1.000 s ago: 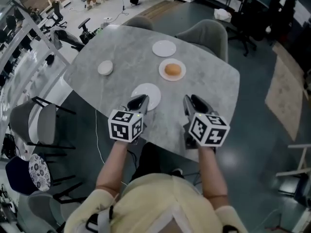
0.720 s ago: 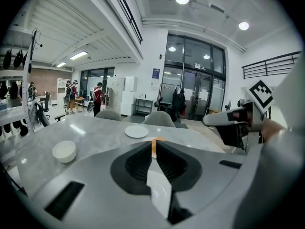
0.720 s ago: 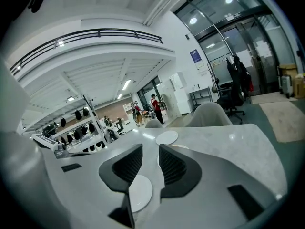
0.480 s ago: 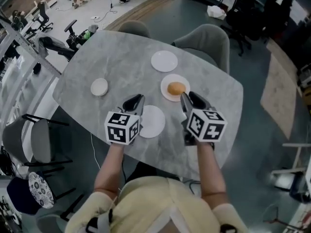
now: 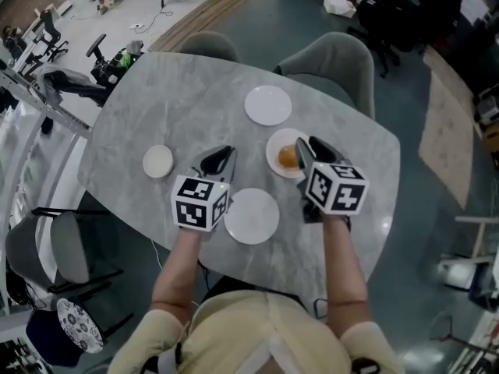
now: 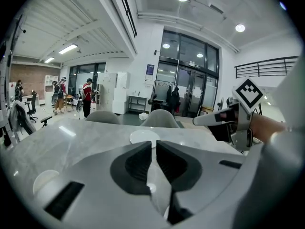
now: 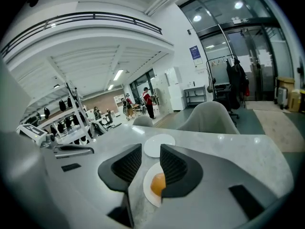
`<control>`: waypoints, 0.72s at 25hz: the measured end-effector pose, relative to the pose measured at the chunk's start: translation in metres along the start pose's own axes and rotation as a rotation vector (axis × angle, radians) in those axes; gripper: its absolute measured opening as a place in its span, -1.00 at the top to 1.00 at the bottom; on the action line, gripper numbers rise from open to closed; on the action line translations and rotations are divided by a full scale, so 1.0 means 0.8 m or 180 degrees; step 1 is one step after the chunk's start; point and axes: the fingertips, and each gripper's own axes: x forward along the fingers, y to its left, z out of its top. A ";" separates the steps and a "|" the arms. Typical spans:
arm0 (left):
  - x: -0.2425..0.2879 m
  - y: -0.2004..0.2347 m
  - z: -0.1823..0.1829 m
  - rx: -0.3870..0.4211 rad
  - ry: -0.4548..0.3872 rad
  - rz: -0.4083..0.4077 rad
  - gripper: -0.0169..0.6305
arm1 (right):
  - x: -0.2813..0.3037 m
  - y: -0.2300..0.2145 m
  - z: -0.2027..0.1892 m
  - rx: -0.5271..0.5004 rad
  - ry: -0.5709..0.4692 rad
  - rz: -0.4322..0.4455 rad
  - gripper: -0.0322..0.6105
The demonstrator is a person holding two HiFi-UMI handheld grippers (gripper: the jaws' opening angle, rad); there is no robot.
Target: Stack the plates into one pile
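Note:
Three white plates and a small white dish lie on the grey marble table. The far plate is bare. The middle plate carries an orange bun. The near plate lies between my two hands. My left gripper hovers over bare table with its jaws almost together and nothing in them. My right gripper has just been opening. It hangs over the bun plate's near edge with nothing between its jaws.
Grey chairs stand at the far side of the table, more chairs at the left. The table's front edge is close to my body. People stand far off in the room.
Both grippers have moved forward from the table's front edge to over the plates. The near plate now lies behind the left fingertips, and the right jaws stand wider.

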 end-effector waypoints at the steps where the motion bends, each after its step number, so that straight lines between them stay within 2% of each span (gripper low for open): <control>1: 0.006 0.007 0.002 0.0014 0.0005 -0.0023 0.85 | 0.010 -0.001 0.002 -0.0030 0.0028 -0.0032 0.58; 8: 0.049 0.054 0.001 0.0059 0.0081 -0.0127 0.85 | 0.075 -0.013 0.013 -0.0092 0.0227 -0.0064 0.58; 12: 0.074 0.067 -0.008 -0.0029 0.0113 -0.0158 0.85 | 0.100 -0.022 0.020 -0.0186 0.0355 -0.0068 0.58; 18: 0.103 0.078 -0.012 -0.0087 0.0118 -0.0062 0.85 | 0.144 -0.044 0.037 -0.0361 0.0547 0.0040 0.58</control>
